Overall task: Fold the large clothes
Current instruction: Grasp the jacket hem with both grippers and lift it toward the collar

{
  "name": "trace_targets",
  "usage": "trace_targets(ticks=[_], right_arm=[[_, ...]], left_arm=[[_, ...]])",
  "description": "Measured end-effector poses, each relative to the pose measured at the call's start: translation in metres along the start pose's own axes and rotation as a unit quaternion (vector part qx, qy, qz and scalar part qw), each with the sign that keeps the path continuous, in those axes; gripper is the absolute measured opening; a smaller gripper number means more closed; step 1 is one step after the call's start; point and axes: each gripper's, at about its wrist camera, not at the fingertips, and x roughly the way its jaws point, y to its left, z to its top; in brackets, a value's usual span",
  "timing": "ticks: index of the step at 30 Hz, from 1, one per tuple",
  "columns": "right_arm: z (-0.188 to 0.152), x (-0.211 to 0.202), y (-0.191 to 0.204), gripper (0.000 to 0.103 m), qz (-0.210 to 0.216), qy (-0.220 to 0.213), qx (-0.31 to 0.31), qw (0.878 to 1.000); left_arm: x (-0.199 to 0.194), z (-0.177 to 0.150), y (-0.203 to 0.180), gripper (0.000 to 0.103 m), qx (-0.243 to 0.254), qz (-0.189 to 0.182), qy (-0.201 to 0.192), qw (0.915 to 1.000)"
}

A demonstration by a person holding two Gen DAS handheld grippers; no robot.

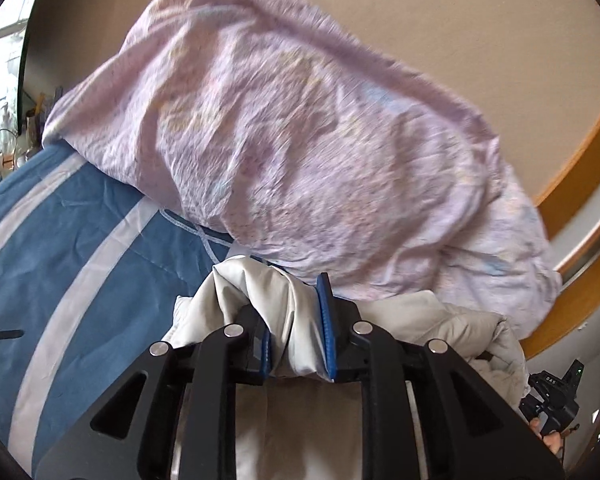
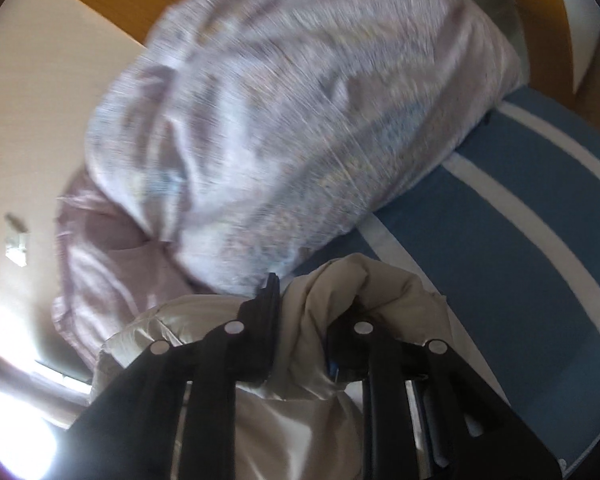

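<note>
So right up close, my left gripper point(image 1: 298, 330) has a bunched wad of the pale grey puffy garment point(image 1: 292, 312) clamped between its blue pads point(image 1: 325, 320), fabric squeezed tight and spilling out both sides. Same story on the right gripper point(image 2: 300, 320): a thick fold of that garment point(image 2: 320, 292) is pinched between its black fingers, though this view is blurry and the pads are mostly buried in cloth. The rest of the garment hangs below and beside both tools, over the bed. Just past it is the blue bedspread with white stripes point(image 1: 80, 240), running left in the left view and right in the right view. Behind that sits a big lumpy pink duvet point(image 1: 300, 140) piled against the wall. Only the left view catches my other hand on the right tool's handle point(image 1: 556, 400) at the lower right edge, plus a cluttered shelf by a window point(image 1: 4, 92). Only the right view shows bright glare point(image 2: 16, 432) at the lower left.
</note>
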Motion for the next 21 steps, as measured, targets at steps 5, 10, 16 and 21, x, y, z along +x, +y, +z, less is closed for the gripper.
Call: trace_targets(ticks=[5, 10, 16, 21], right_arm=[[0.004, 0.030, 0.005, 0.038, -0.032, 0.017, 0.003, 0.999], [0.010, 0.045, 0.005, 0.073, -0.015, 0.026, 0.023, 0.999], [0.009, 0.002, 0.031, 0.075, -0.016, -0.056, -0.076, 0.995], [-0.063, -0.038, 0.088, 0.073, -0.008, -0.066, -0.294, 0.954]], left_arm=[[0.021, 0.000, 0.004, 0.032, -0.009, 0.005, 0.008, 0.9999], [0.026, 0.006, 0.012, 0.090, -0.030, -0.022, -0.002, 0.9993], [-0.016, 0.011, 0.008, 0.100, 0.000, -0.023, -0.068, 0.9974], [-0.046, -0.030, -0.035, 0.100, 0.125, -0.008, -0.082, 0.9887]])
